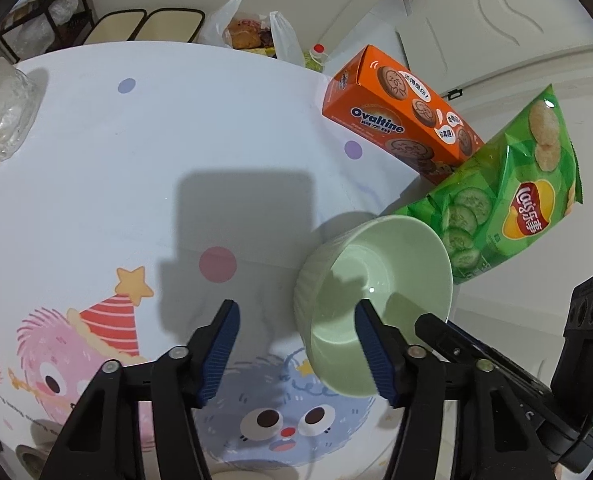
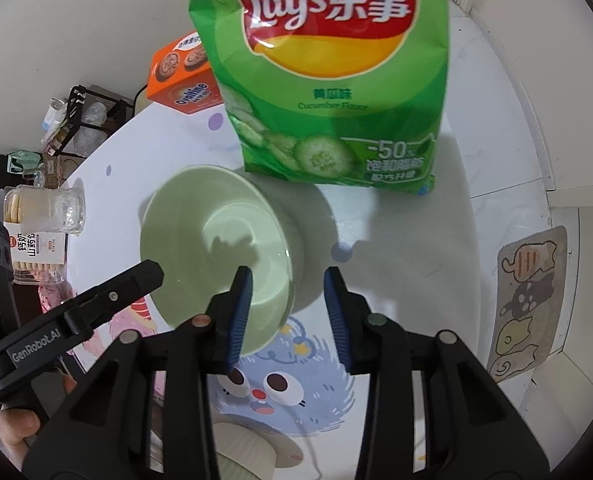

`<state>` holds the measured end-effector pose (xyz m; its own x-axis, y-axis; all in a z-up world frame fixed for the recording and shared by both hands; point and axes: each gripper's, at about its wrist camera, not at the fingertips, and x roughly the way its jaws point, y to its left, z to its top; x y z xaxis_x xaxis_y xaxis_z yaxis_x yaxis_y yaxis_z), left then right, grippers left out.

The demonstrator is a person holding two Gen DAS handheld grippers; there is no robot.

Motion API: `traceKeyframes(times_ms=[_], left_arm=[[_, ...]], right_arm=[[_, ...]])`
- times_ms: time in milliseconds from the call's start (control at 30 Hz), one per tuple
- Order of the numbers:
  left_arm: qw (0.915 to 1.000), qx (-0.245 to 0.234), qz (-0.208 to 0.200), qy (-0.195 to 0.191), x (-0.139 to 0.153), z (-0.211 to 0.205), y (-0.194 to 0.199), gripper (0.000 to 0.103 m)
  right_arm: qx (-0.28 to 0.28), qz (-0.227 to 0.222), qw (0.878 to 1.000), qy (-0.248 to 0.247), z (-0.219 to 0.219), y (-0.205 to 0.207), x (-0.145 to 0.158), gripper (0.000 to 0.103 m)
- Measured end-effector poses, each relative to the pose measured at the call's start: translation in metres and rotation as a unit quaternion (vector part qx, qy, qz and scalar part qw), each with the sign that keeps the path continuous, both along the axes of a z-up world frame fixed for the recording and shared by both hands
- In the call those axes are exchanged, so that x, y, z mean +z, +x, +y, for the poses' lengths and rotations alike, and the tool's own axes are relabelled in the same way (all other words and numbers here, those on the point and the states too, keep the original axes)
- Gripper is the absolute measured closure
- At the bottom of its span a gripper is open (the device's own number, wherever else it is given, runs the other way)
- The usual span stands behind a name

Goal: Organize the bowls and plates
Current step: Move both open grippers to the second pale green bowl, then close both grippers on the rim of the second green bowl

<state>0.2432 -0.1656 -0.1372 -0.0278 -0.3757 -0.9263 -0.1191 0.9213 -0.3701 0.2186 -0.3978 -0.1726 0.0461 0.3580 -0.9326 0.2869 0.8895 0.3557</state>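
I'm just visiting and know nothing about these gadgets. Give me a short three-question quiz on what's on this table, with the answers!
1. True or false: the green bowl stands empty on the table.
2. Which snack stands right behind the bowl: A) the orange Ovaltine box, B) the Lay's chip bag, C) the glass jar?
3. Fill in: the left hand-held gripper and the right hand-held gripper both have their jaws ____.

Key: 1 true; 2 B; 3 open, and neither grips anything.
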Motion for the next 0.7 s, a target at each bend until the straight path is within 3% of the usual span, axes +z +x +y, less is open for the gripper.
traceKeyframes(times_ms=[233, 400, 700], left_arm=[[0.9999, 0.001, 0.008, -0.010, -0.007, 0.000, 0.003, 0.064], [0.9998, -0.011, 0.007, -0.016, -0.007, -0.008, 0.004, 0.081], [0.9999, -0.013, 0.003, 0.001, -0.006, -0.014, 0.006, 0.096]], right_arm=[[0.023, 0.002, 1.000, -0.014, 0.007, 0.005, -0.004, 0.083], [0.026, 0.007, 0.999, -0.019, 0.005, 0.006, -0.004, 0.089], [0.027, 0.007, 0.999, -0.025, 0.006, 0.005, -0.004, 0.093]])
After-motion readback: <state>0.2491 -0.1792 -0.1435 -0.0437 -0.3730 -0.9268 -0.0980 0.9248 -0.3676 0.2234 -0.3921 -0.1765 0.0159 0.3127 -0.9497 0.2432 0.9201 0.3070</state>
